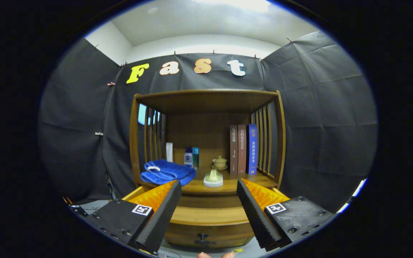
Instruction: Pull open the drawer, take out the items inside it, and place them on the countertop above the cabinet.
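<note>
In the gripper view we hold the gripper [209,186] back from the wooden cabinet [206,143], its 2 fingers spread wide apart with nothing between them. The drawer [206,229] lies below and between the fingers, at 6 o'clock from the countertop [228,186]; it looks pulled out somewhat, though we cannot see its inside or what it holds. Its small dark knob [202,237] sits at the middle of the drawer front, and we judge that to be the place to take hold: a rigid, smooth peg that the 2 fingers should close on squarely from either side, since it may slip under a skewed pull. The drawer itself we expect to be stiff wood, moderately heavy, sliding straight if drawn evenly. On the countertop, a folded blue towel [167,172] rests at 9 o'clock from a pale ornament [213,177]; a small lidded pot [220,163] stands just behind the ornament at 12 o'clock, 2 bottles [191,157] stand near the back at 11 o'clock, and 3 upright books [242,149] at 2 o'clock. Free space for setting things down lies near the front edge.
</note>
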Tool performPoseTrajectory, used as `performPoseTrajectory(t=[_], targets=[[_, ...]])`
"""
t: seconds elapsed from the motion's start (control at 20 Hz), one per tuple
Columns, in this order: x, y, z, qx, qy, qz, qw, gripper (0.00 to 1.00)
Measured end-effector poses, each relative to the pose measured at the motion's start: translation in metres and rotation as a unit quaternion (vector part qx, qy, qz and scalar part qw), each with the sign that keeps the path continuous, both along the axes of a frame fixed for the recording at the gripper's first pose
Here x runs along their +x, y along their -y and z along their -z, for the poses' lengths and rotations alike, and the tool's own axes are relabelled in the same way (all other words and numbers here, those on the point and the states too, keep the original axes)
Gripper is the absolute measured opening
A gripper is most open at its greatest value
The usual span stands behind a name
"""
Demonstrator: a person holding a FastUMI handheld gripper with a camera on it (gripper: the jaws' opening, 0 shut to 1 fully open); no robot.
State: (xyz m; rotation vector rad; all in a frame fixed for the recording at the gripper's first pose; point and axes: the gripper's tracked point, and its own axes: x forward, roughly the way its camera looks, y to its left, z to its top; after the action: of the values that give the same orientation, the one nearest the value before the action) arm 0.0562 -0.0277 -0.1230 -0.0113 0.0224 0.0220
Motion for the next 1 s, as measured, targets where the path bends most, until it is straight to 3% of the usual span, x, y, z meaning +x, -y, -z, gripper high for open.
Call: performPoseTrajectory(t=[0.25, 0.55, 0.85, 1.0], targets=[[-0.013, -0.008, 0.078, 0.01, -0.054, 0.004, 0.999, 0.99], [0.002, -0.014, 0.154, -0.017, -0.104, 0.009, 0.994, 1.0], [0.021, -0.012, 0.193, -0.004, -0.137, 0.019, 0.99, 1.0], [0.02, -0.012, 0.19, -0.016, -0.121, 0.018, 0.992, 0.99]])
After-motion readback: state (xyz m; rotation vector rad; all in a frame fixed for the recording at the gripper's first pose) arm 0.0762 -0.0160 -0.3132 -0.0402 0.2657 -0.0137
